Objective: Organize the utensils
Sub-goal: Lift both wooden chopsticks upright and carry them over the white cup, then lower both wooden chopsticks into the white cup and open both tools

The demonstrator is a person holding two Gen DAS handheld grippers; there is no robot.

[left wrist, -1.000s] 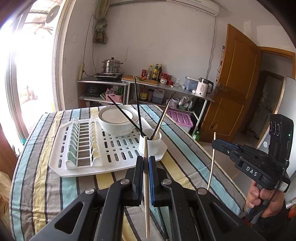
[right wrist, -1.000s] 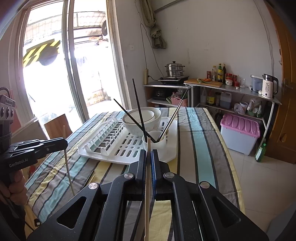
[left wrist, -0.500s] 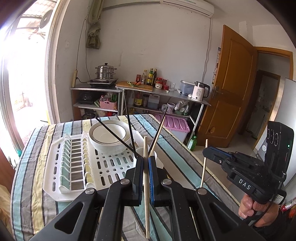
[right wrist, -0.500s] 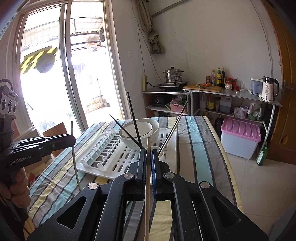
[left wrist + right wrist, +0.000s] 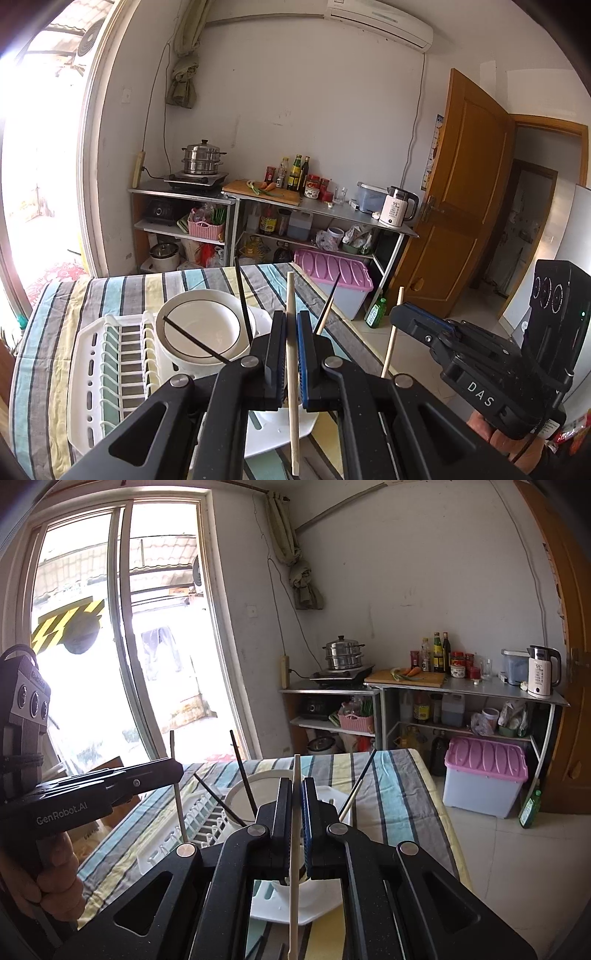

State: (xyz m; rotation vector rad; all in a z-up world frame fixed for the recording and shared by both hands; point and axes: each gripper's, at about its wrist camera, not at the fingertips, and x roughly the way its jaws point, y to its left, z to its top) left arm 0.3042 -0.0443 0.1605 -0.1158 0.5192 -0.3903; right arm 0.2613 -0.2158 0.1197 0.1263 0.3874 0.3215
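My left gripper (image 5: 291, 320) is shut on a pale wooden chopstick (image 5: 291, 354), held upright above the white dish rack (image 5: 92, 373). My right gripper (image 5: 295, 788) is shut on another pale wooden chopstick (image 5: 294, 834), also upright; it shows in the left wrist view (image 5: 406, 314) with its chopstick (image 5: 390, 339). The left gripper shows in the right wrist view (image 5: 162, 771) with its chopstick (image 5: 177, 794). A white utensil cup (image 5: 291, 880) on the rack holds dark chopsticks (image 5: 242, 295), mostly hidden behind the fingers. A white bowl (image 5: 201, 332) sits on the rack.
The rack rests on a striped tablecloth (image 5: 55, 314) covering the table. Beyond the table are metal shelves with a steamer pot (image 5: 202, 157), bottles (image 5: 295, 173), a kettle (image 5: 399, 206), and a pink-lidded bin (image 5: 332, 277) on the floor. A wooden door (image 5: 465, 192) stands at right.
Both grippers have risen and moved closer over the rack, each still holding its chopstick upright. The cup has dropped behind the fingers in both views.
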